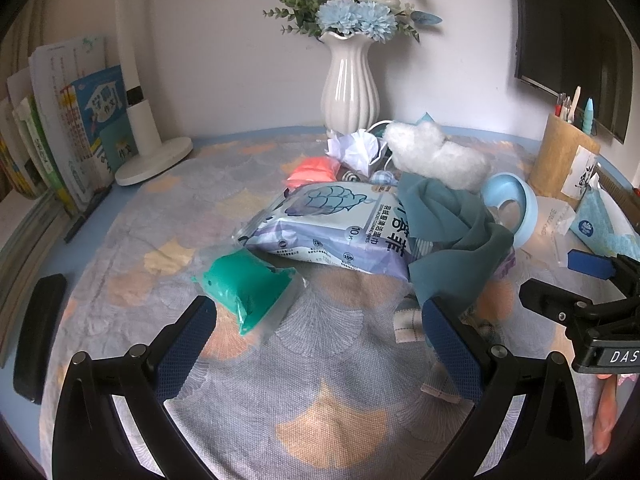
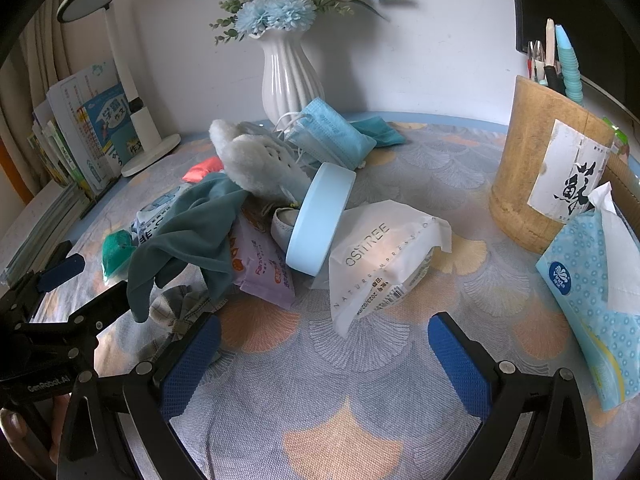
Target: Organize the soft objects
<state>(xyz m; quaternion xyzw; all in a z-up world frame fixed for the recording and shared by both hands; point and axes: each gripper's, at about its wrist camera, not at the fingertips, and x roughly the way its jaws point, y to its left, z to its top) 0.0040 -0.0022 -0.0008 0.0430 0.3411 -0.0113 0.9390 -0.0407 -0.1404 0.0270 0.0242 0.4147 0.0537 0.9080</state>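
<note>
A heap of soft things lies mid-table: a wet-wipes pack (image 1: 328, 228), a teal cloth (image 1: 444, 236) draped over it, white stuffing (image 1: 436, 152), a green clay bag (image 1: 248, 288), an orange clay bag (image 1: 314, 172) and a light blue round case (image 1: 516, 204). My left gripper (image 1: 320, 328) is open and empty just in front of the heap, the green bag by its left finger. In the right wrist view the teal cloth (image 2: 188, 232), blue case (image 2: 320, 216), white OSYTREE pack (image 2: 380, 256) and blue face masks (image 2: 332, 136) show. My right gripper (image 2: 324, 344) is open and empty before the white pack.
A white vase (image 1: 350, 84) with flowers stands at the back. A lamp base (image 1: 154, 158) and books (image 1: 68, 128) are at the left. A wooden pen holder (image 2: 548, 172) and a tissue pack (image 2: 592, 288) are at the right. A black case (image 1: 38, 336) lies at the left edge.
</note>
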